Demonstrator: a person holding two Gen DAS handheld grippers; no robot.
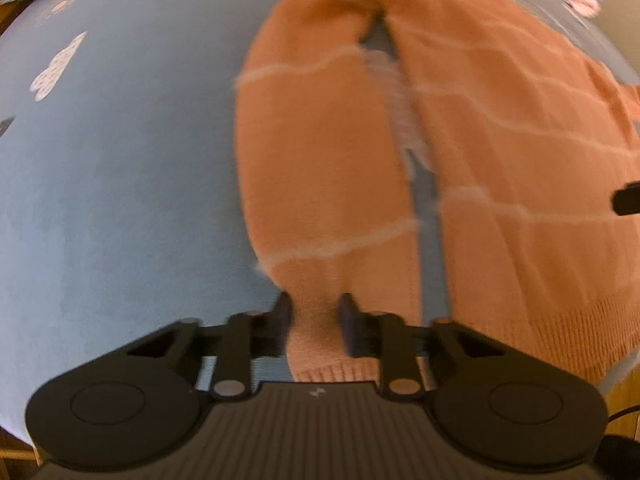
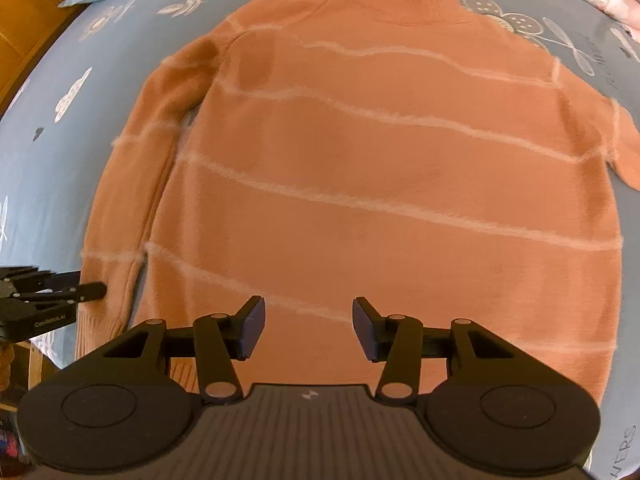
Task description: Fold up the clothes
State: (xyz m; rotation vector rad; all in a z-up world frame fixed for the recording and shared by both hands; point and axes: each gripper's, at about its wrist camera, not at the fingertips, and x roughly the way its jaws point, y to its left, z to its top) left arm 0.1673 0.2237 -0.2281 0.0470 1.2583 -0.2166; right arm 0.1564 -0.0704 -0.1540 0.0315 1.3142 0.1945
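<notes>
On the blue bedsheet (image 2: pixel 48 168), the left gripper (image 1: pixel 316 320) pinches the orange sweater's (image 2: pixel 380 180) sleeve cuff (image 1: pixel 334 364), while the right gripper (image 2: pixel 308 328) hovers apart above its hem.

Both cams sit on the grippers, looking steeply down at the bed. Left wrist cam is close in over the sweater's (image 1: pixel 500 128) sleeve (image 1: pixel 320 160), cuff end nearest. Right wrist cam sits higher & further back, taking in nearly the whole sweater (image 2: pixel 380 168). Shared: that sleeve (image 2: pixel 132 184), sweater body, blue sheet (image 2: pixel 44 152); the left gripper (image 2: pixel 98 290) shows at right cam's left edge.
</notes>
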